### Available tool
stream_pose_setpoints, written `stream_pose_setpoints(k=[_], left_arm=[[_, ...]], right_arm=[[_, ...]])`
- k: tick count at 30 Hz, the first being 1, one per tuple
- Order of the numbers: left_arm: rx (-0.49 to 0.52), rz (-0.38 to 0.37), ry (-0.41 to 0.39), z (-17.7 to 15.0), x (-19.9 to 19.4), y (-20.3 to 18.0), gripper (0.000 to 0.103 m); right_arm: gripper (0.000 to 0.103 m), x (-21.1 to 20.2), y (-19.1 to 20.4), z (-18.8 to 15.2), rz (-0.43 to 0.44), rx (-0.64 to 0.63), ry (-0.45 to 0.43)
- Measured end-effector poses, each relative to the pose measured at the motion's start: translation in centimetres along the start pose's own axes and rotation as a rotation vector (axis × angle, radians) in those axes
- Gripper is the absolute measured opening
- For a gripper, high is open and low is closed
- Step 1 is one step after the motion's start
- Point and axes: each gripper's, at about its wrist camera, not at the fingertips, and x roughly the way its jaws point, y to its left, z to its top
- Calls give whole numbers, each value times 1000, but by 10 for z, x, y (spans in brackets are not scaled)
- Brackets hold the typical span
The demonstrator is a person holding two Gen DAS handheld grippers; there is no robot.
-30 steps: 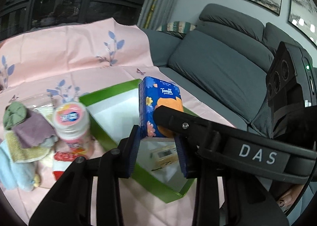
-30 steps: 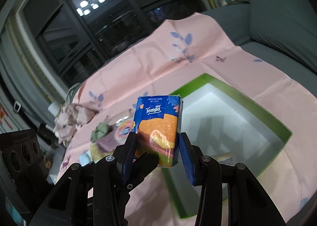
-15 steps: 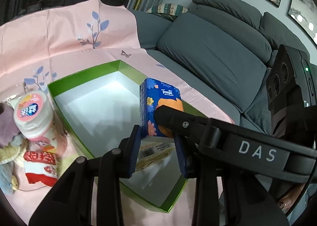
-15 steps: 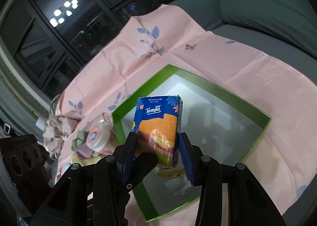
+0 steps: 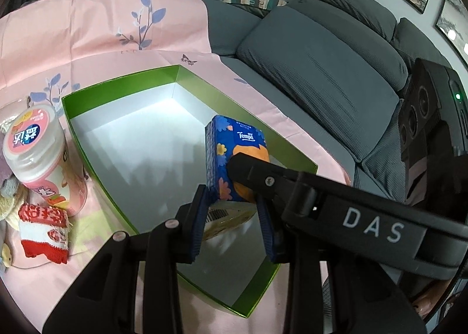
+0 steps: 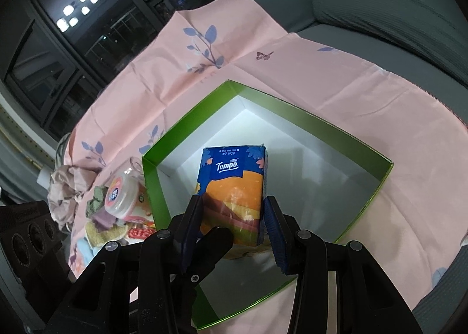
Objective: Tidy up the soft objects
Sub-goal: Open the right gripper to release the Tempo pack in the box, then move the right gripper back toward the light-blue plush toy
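A blue and orange Tempo tissue pack (image 5: pixel 231 155) (image 6: pixel 234 187) stands upright between both grippers over the green box (image 5: pixel 122 211) (image 6: pixel 362 208) with a white inside. My left gripper (image 5: pixel 232 225) and my right gripper (image 6: pixel 231 228) are each shut on the pack's lower part, from different sides. A flat yellowish packet (image 5: pixel 225 215) lies on the box floor under the pack. Soft cloths (image 6: pixel 99 214) lie in a pile left of the box.
A pink-lidded round tub (image 5: pixel 38 152) (image 6: pixel 122 196) and a red-and-white knit piece (image 5: pixel 44 231) sit left of the box on the pink floral sheet (image 5: pixel 117 26). A grey sofa (image 5: pixel 321 64) runs along the right.
Both grippers carried the tissue pack from beside the tub to over the box and lowered it toward the box floor. The box now fills more of both views.
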Motion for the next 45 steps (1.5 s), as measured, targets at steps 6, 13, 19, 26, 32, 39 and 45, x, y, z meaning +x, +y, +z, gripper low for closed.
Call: stream_pose_setpoints(k=[6,13,19,26,32,39,45], left_arm=[[15,7,7,-1,-2,1,29],[11,44,-38,-4,-27,12,34],[-27,94,-90,-14,-62,34,57],[-92,165,-179,-37,-118,69,94],[-160,300,-233,-60,-171,110,102],[-276,463,-251,-101,-212,171,102],[-445,557,-231,-127,-211,229,102]], right_arm=[[46,1,2,-1,-43,-2,1],[54,-6,10,-1,-28,-22,-39],[66,-9,21,-3,-31,-52,-69],[89,-12,39,-6,-28,-96,-107],[98,-15,57,-10,-22,-139,-131],[98,-15,86,-19,73,-180,-131],[98,-5,122,-36,199,-239,-75]])
